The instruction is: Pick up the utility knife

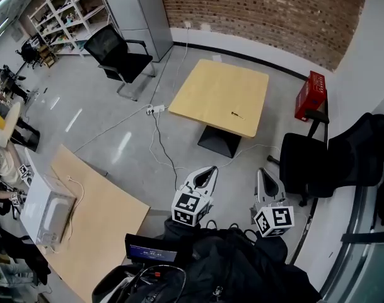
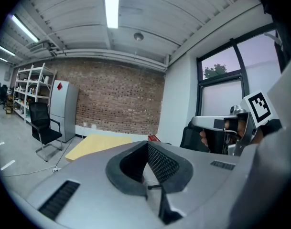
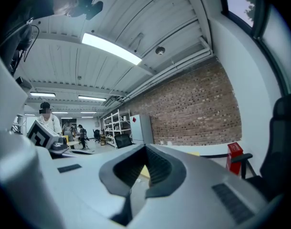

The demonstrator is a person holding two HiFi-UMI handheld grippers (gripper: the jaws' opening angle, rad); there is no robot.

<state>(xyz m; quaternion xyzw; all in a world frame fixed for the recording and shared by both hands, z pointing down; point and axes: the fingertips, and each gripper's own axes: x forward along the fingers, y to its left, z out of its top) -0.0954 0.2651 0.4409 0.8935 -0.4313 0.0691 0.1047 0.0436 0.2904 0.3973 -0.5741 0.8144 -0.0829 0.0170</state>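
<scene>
Wood table carrying the knife stood far ahead of both tongs; pick-up not begun.

Pale square table [image 1: 221, 95] sat well beyond the tong tips, across bare floor. On its near right part lay a small dark sliver, taken as the utility knife [image 1: 236, 114], too small to confirm. Left tongs [image 1: 210, 169] and right tongs [image 1: 261, 172] were held low and side by side, close to the person, both aimed toward the table. Left tongs [image 2: 147, 143] were clenched tip to tip with nothing between. Right tongs [image 3: 145, 147] were the same, closed and empty. Knife lay ahead, roughly midway between the two tips' lines, well apart from either. Judged progress: none. Approach, opening, closing on the knife and the lift were all left.
</scene>
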